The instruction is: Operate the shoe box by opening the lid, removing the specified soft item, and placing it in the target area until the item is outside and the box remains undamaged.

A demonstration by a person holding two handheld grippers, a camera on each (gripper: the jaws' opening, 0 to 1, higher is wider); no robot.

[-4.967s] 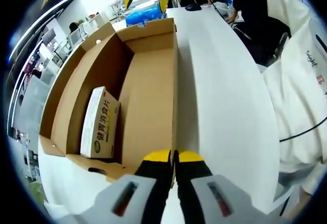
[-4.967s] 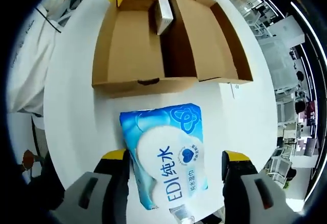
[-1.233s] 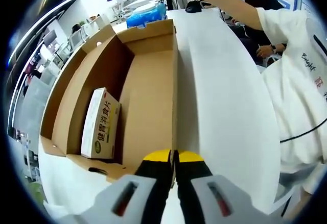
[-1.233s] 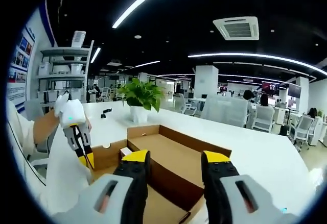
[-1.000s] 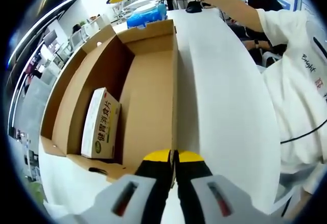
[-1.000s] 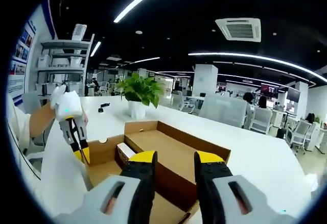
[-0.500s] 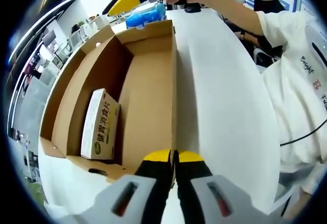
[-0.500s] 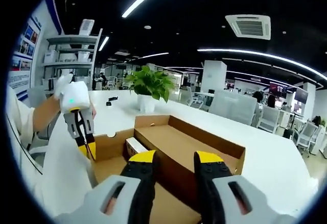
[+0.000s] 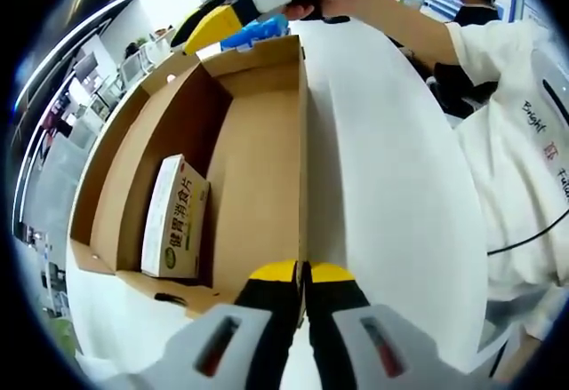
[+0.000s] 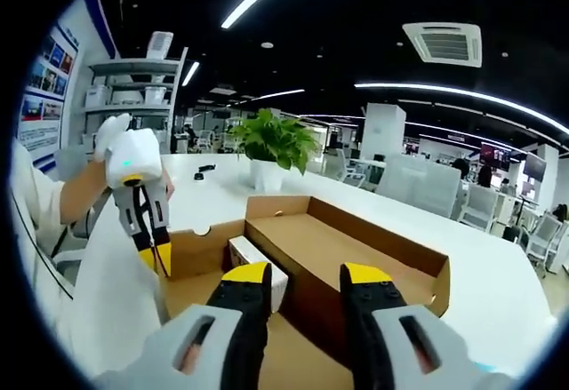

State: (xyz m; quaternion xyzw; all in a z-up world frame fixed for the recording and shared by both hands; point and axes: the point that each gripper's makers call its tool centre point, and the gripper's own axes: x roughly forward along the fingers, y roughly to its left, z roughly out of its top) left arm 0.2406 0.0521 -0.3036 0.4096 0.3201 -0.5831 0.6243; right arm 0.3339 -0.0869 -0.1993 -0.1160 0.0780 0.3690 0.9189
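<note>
Risk to the box: the left hand-held gripper (image 9: 302,273) has its jaws pressed tight on the thin cardboard edge of the shoe box (image 9: 258,155) at the near end; a twist or pull there could, I judge, crease or tear the wall.
Risk from the other side: the right hand-held gripper (image 10: 302,276) hovers above the far end, jaws narrowly parted and holding nothing; coming down it could knock the box wall.
Soft item: the blue tissue pack (image 9: 258,28) lies on the table (image 9: 382,186) just beyond the far end of the box, already outside.
Count, boxes: one open shoe box with its lid folded out.
Count, inside: one small white carton (image 9: 173,214), in the left compartment.
Count, hand-held grippers: two.
</note>
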